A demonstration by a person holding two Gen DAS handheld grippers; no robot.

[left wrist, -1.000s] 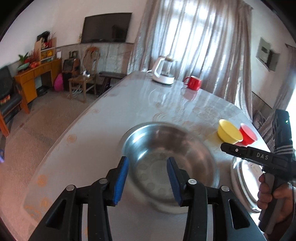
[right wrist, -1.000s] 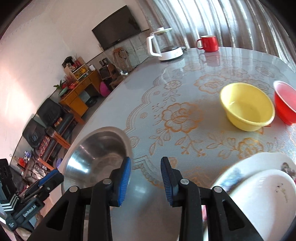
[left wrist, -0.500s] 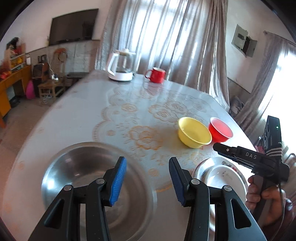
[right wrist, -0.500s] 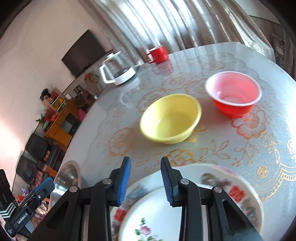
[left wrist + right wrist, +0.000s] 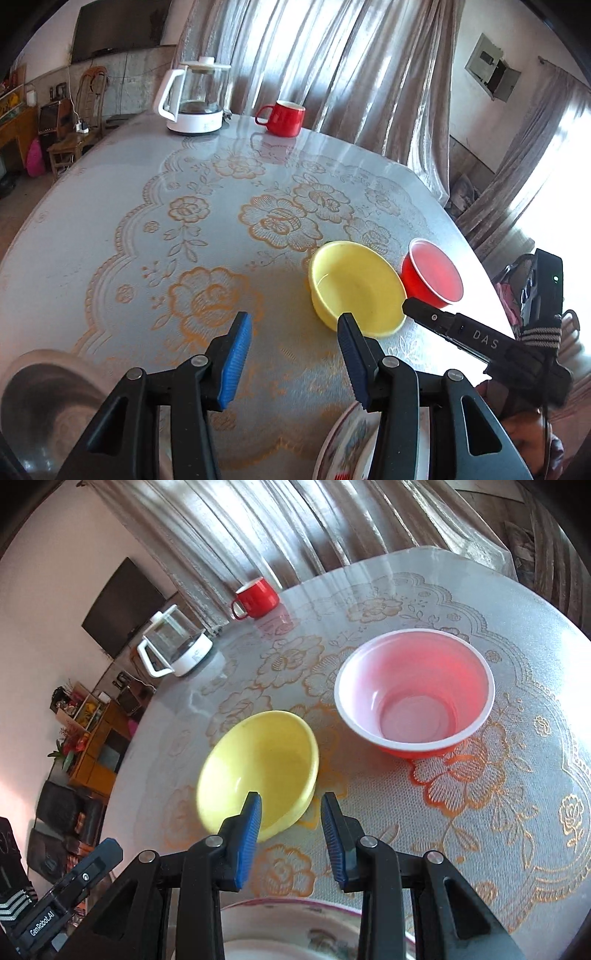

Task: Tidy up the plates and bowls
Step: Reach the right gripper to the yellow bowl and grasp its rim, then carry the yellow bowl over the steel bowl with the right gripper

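Note:
A yellow bowl [image 5: 356, 286] [image 5: 258, 775] and a red bowl [image 5: 432, 273] [image 5: 415, 690] with a pale inside stand side by side on the flowered tablecloth. My left gripper [image 5: 293, 332] hovers open over bare cloth, just left of the yellow bowl, nothing between its blue pads. My right gripper [image 5: 291, 814] is open too, its tips at the near rim of the yellow bowl, not touching it. A steel bowl [image 5: 40, 402] sits at the lower left of the left wrist view. A flowered plate [image 5: 347, 443] [image 5: 314, 934] lies under both grippers' bases.
A glass kettle [image 5: 194, 98] [image 5: 173, 646] and a red mug [image 5: 282, 118] [image 5: 256, 598] stand at the far end of the table. The table edge [image 5: 476, 258] curves close behind the red bowl. A hand [image 5: 524, 439] holds the right gripper at lower right.
Both grippers swung right across the table. The steel bowl slid from under the left gripper to the far lower left. The right view left the plate and now faces the yellow and red bowls.

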